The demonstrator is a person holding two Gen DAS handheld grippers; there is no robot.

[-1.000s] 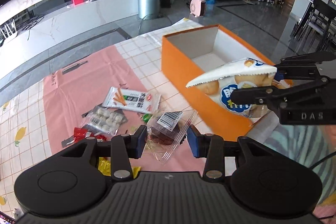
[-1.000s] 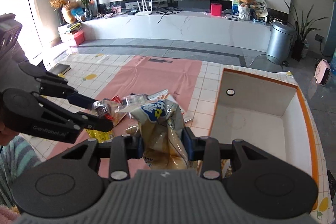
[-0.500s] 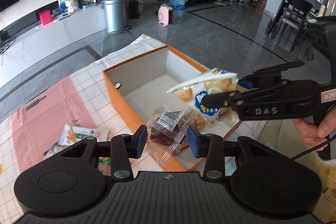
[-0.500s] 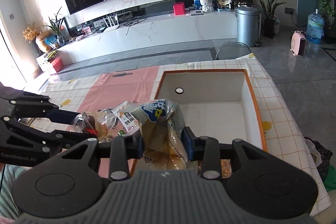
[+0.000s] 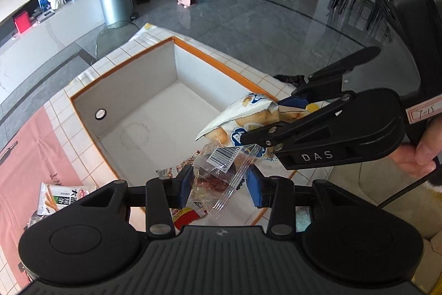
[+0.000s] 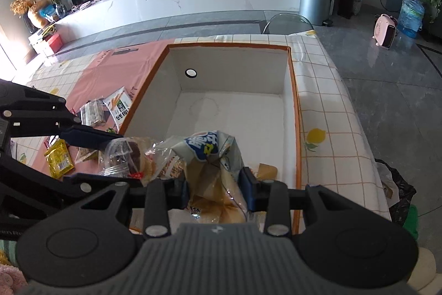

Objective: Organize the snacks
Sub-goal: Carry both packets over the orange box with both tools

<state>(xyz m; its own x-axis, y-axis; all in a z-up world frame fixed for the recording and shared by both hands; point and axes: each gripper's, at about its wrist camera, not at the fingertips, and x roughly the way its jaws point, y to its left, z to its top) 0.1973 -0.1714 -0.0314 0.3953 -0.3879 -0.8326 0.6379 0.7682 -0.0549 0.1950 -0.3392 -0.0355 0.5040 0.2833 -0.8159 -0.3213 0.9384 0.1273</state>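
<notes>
1. Both hand-held grippers have travelled from above the scattered snacks on the pink cloth to above the box, each carrying the same packet as a second ago.
2. Left hand-held gripper [image 5: 218, 185]: its blue pads pinch a clear plastic wrapper with a dark red snack and a barcode label [image 5: 221, 170], held above the box's near end.
3. Right hand-held gripper [image 6: 215, 185]: its pads pinch a crinkled white-and-blue bag of golden bread pieces [image 6: 212, 165], hanging over the near end of the box. In the left wrist view this gripper reaches in from 3 o'clock, with a person's hand [image 5: 414, 156] on its handle.
4. The two packets sit just beside each other; whether they touch cannot be told.
5. Beneath them lies an open rectangular cardboard box, orange outside and white inside [image 6: 292, 101], its far half bare, with other packets on its floor at the near end under the grippers.
6. The box rests on a worktop covered by a white checked cloth with lemon prints [image 6: 331, 129].
7. At 9 o'clock from the box, on a pink cloth [image 6: 110, 68], lie a white packet of stick snacks [image 6: 120, 104], a yellow foil sachet [image 6: 58, 158] and a clear pack of pale round pieces [image 6: 92, 112].
</notes>
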